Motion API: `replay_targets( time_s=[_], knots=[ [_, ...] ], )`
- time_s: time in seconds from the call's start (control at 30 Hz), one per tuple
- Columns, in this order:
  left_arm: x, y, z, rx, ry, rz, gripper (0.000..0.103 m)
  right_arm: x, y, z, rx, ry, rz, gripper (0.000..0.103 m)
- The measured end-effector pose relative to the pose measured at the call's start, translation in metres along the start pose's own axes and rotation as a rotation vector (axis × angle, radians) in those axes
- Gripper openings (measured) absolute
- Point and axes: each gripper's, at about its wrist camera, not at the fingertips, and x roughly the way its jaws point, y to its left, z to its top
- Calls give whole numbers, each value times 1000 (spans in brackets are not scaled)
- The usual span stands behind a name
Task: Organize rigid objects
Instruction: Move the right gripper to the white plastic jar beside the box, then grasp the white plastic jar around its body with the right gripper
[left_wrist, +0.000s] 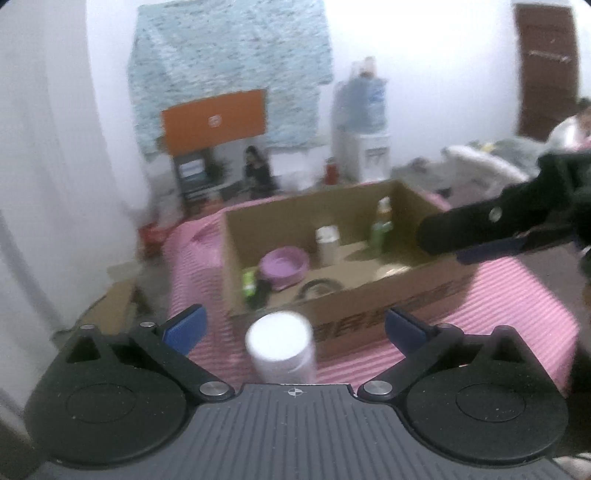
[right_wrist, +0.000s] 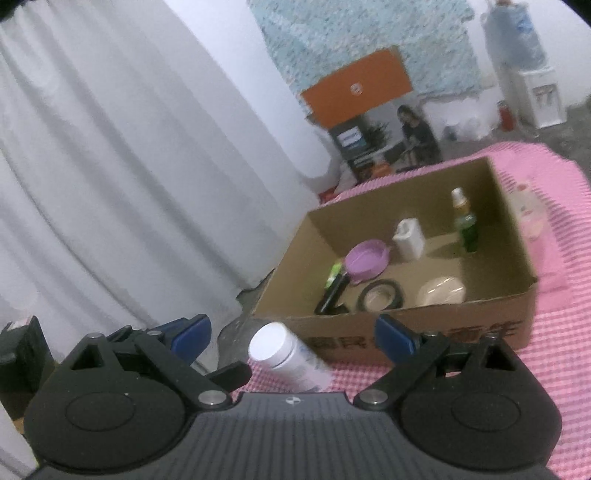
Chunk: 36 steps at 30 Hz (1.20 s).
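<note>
Your view: tablecloth (right_wrist: 561, 354) pink-white check. Box (right_wrist: 424, 332) brown cardboard w/ dark print on front. Inside: bowl (right_wrist: 367, 260) purple, bottle (right_wrist: 467, 227) green w/ white cap, jar (right_wrist: 408, 238) cream, ring (right_wrist: 380, 294) black. Bottle by your fingers (left_wrist: 280, 349) white, lid white. Finger pads (left_wrist: 186, 328) blue, arms black. Curtain (right_wrist: 110, 166) white.

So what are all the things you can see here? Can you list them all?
cardboard box: 1, brown, on the pink cloth
bowl: 1, purple, in the box
small jar: 1, white, in the box
spray bottle: 1, green, standing in the box
tape ring: 1, black, on the box floor
dish: 1, cream, in the box
white-capped bottle: 1, white, on the cloth in front of the box
cloth: 1, pink striped, under everything
left hand-held gripper: open, around the bottle, not touching
right hand-held gripper: open
</note>
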Motion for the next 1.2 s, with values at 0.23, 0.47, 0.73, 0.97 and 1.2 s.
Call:
replay_targets(
  time_s=[0.23, 0.47, 0.73, 0.97, 1.2],
  knots=[
    [43, 8, -18, 5, 78, 53, 100, 54, 0, 0, 36, 119, 29, 96],
    [72, 17, -25, -34, 152, 12, 83, 106, -3, -4, 72, 219, 29, 82],
    [82, 17, -28, -35, 197, -4, 60, 132, -4, -5, 88, 270, 46, 61],
    [81, 12, -30, -31, 197, 0, 55, 141, -3, -8, 81, 286, 55, 43],
    [80, 10, -27, -37, 203, 9, 54, 139, -2, -8, 81, 282, 61, 41]
  ],
)
